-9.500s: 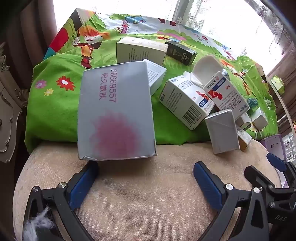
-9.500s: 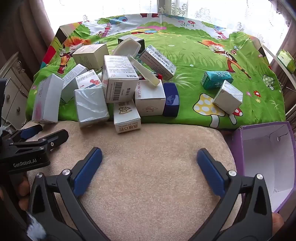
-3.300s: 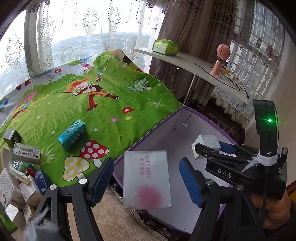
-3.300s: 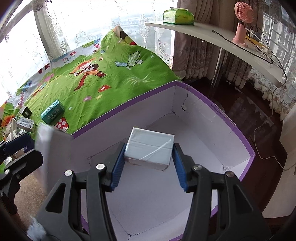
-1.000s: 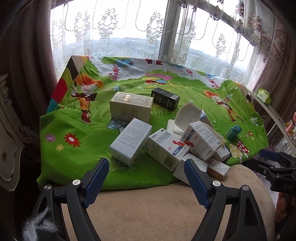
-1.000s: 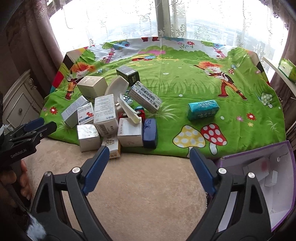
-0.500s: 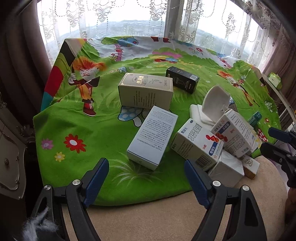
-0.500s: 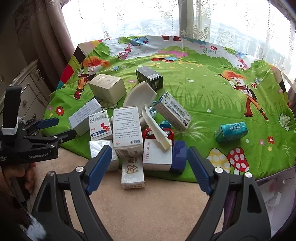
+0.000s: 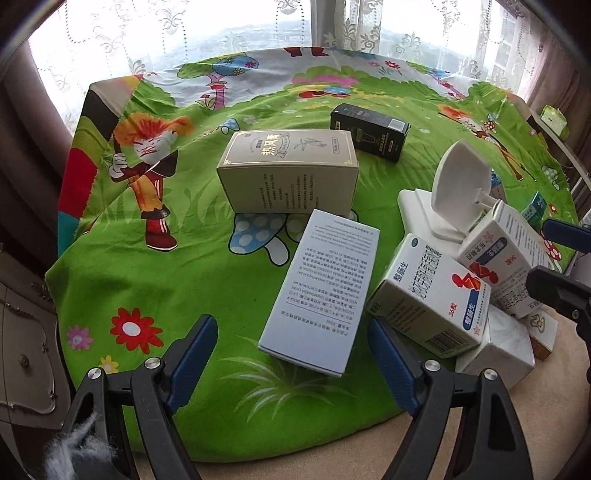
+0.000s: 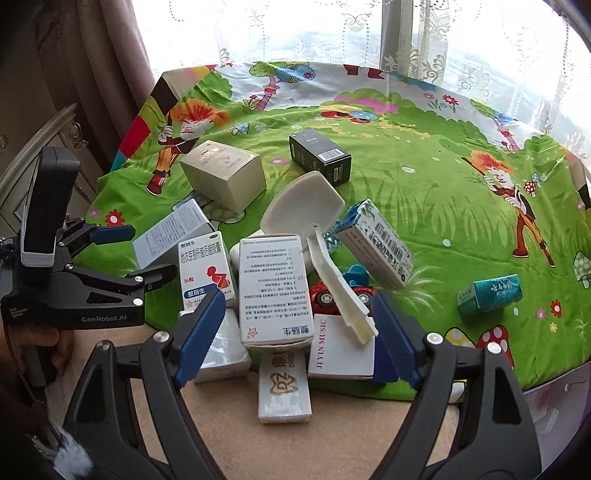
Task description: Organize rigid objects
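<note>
While both grippers swung back from the purple carton toward the pile, I saw the boxes I had carried were gone from between the jaws, so two items were already stowed and a new pick was due. My left gripper stood released, its blue pads either side of the flat pale-grey printed cardboard box without pressing it. My right gripper was also empty; its jaws had just been closing a little, framing the tall white medicine box with a barcode panel, apparently not yet gripping. That box leaned in the heap with the white-and-blue capsule box and the white hinged plastic case. Everything lay on a green cartoon-print cloth over a beige upholstered seat, with lace curtains at a bright window behind and a carved pale cabinet left.
</note>
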`<state>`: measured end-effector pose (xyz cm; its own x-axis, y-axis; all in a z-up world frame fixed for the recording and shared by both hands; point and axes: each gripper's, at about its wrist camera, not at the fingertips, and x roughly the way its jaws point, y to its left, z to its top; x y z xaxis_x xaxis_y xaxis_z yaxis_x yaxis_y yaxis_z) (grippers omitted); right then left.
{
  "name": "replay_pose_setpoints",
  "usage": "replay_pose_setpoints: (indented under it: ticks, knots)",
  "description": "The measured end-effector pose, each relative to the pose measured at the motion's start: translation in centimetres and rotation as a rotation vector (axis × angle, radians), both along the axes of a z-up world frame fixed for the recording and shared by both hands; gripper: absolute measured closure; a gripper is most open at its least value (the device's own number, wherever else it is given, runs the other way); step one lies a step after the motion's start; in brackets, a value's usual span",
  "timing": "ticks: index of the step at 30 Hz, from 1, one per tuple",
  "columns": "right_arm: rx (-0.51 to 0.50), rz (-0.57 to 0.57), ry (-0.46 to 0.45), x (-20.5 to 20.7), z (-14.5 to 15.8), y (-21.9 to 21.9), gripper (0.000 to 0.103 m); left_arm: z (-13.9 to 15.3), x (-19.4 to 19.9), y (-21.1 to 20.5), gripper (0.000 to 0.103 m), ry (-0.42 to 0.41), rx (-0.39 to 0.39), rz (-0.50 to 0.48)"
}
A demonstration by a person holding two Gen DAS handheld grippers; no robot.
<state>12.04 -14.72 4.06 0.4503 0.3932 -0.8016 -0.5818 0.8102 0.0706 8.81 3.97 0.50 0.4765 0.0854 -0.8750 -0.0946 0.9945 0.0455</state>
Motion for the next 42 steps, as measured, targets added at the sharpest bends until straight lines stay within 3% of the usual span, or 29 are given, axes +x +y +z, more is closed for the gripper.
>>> replay_pose_setpoints:
  ticks: [4,8,10,13,26,42]
  knots:
    - [-0.011,0.008,0.012,0.4,-0.6,0.6,0.026,-0.2,0.6,0.1,0.022,0.001,0.007,-0.004]
    - [-0.024,0.021,0.028,0.8,-1.2,1.1,0.033,-0.5,0.9,0.1,0.042,0.008,-0.011,-0.017]
    - [-0.026,0.027,0.04,0.9,-1.5,1.3,0.042,-0.6,0.9,0.1,0.051,0.012,-0.018,-0.022]
    - [-0.034,0.034,0.029,0.6,-1.5,1.4,0.043,-0.5,0.5,0.3,0.056,-0.002,-0.028,-0.009]
    - [0.014,0.023,-0.019,-0.8,-0.3,0.1,0.046,1.6,-2.6,0.6,0.06,-0.108,-0.078,0.124]
    - [0.079,0.038,0.064,-2.4,-0.7,-2.1,0.044,2.5,-5.8,-0.8,0.06,-0.17,-0.152,0.165]
